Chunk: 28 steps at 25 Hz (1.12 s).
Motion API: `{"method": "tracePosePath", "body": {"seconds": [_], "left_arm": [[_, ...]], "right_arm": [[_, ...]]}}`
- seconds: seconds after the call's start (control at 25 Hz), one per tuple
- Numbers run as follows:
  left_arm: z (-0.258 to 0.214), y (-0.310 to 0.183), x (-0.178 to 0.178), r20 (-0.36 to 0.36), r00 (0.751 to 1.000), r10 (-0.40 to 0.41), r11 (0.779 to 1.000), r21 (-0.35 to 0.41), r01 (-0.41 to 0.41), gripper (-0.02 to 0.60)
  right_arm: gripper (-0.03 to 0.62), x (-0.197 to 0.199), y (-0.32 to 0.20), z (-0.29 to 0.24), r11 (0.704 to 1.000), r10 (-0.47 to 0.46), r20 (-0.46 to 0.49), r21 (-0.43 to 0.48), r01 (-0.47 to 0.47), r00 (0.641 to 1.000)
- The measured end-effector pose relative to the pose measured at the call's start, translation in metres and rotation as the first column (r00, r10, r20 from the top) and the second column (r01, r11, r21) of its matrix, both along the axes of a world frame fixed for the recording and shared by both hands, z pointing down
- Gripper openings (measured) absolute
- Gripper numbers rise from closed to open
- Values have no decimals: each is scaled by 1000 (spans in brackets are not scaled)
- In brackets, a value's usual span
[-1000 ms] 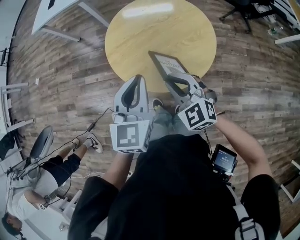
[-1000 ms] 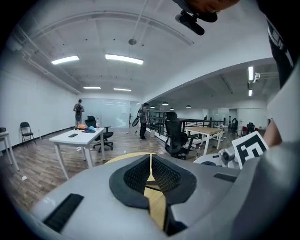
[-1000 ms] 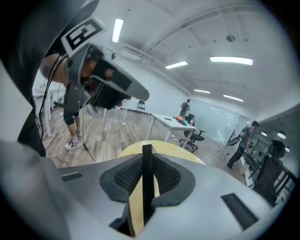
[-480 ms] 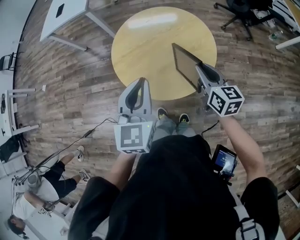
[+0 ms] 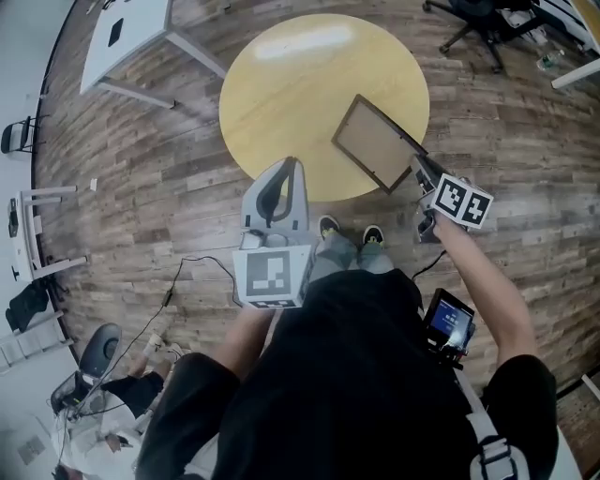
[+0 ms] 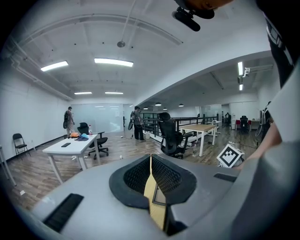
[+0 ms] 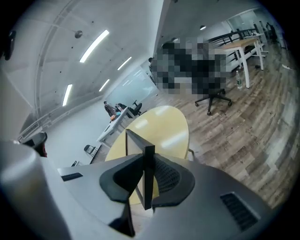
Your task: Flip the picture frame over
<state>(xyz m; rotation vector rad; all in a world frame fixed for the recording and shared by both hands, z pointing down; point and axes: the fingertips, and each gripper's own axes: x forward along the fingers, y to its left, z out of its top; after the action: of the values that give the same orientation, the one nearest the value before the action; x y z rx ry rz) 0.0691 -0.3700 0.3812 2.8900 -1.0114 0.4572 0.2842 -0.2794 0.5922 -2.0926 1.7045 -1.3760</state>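
The picture frame (image 5: 380, 142) has a dark rim and shows its brown backing upward. It hangs tilted over the right front part of the round yellow table (image 5: 300, 84). My right gripper (image 5: 419, 167) is shut on its near right edge. In the right gripper view the frame's dark edge (image 7: 148, 161) stands on end between the pads of the right gripper (image 7: 146, 165). My left gripper (image 5: 284, 169) is shut on nothing, short of the table's front edge. Through the slit below the tips of the left gripper (image 6: 151, 161) I see the table (image 6: 153, 211) and a bit of the frame (image 6: 159, 196).
A white desk (image 5: 127, 28) stands at the top left and a black office chair (image 5: 483, 19) at the top right. A cable (image 5: 178, 272) runs over the wooden floor. A person (image 5: 103, 394) is at the bottom left. The holder's shoes (image 5: 349, 230) are at the table's front.
My right gripper has swung right and down, rolling the frame from picture side up, through standing on edge, to backing side up. The left gripper has hardly moved.
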Motion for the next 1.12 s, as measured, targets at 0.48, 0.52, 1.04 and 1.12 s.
{"method": "tracePosePath", "body": {"seconds": [0.48, 0.52, 1.04, 1.12], "left_arm": [[4, 4, -11, 26, 999, -27, 1000, 2, 27, 29], [4, 3, -14, 26, 999, -32, 999, 0, 32, 29], [1, -1, -32, 30, 998, -59, 998, 8, 59, 29], [3, -2, -31, 26, 998, -55, 998, 9, 54, 29]], "right_arm": [[92, -54, 19, 93, 959, 22, 296, -275, 63, 955], [92, -59, 19, 98, 954, 26, 310, -291, 68, 950], [101, -66, 13, 104, 941, -23, 284, -319, 117, 959], [110, -63, 10, 100, 942, -59, 231, -308, 131, 971]]}}
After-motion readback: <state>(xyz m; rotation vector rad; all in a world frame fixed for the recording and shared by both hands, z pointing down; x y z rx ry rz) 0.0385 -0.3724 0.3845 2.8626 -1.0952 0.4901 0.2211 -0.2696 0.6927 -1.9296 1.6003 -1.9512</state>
